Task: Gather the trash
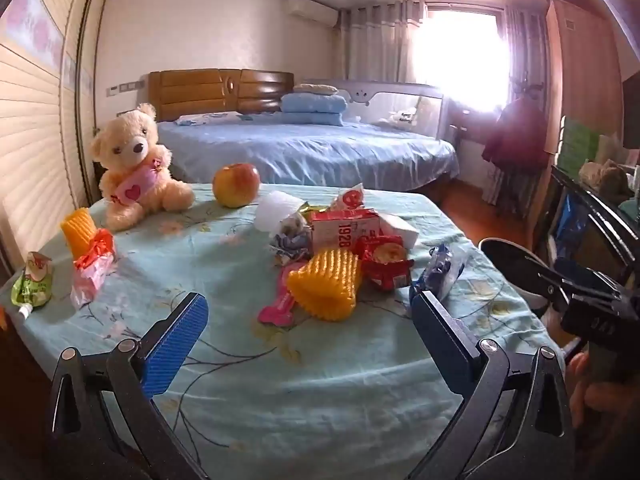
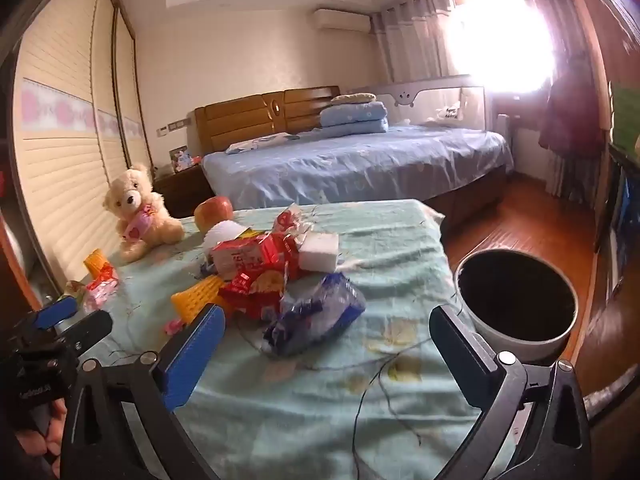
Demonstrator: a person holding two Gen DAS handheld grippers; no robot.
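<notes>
Trash is piled mid-table: a yellow foam net, a red snack wrapper, a red-and-white carton, a pink wrapper and a blue-and-clear wrapper. At the table's left edge lie a second yellow net, a red-pink wrapper and a green pouch. My left gripper hangs open just short of the yellow net, nothing between its fingers. My right gripper is open too, with the blue-and-clear wrapper just beyond its fingertips, untouched.
A round bin with a dark inside stands on the wooden floor off the table's right edge. A teddy bear and an apple sit at the far left of the light-green tablecloth. A bed lies beyond.
</notes>
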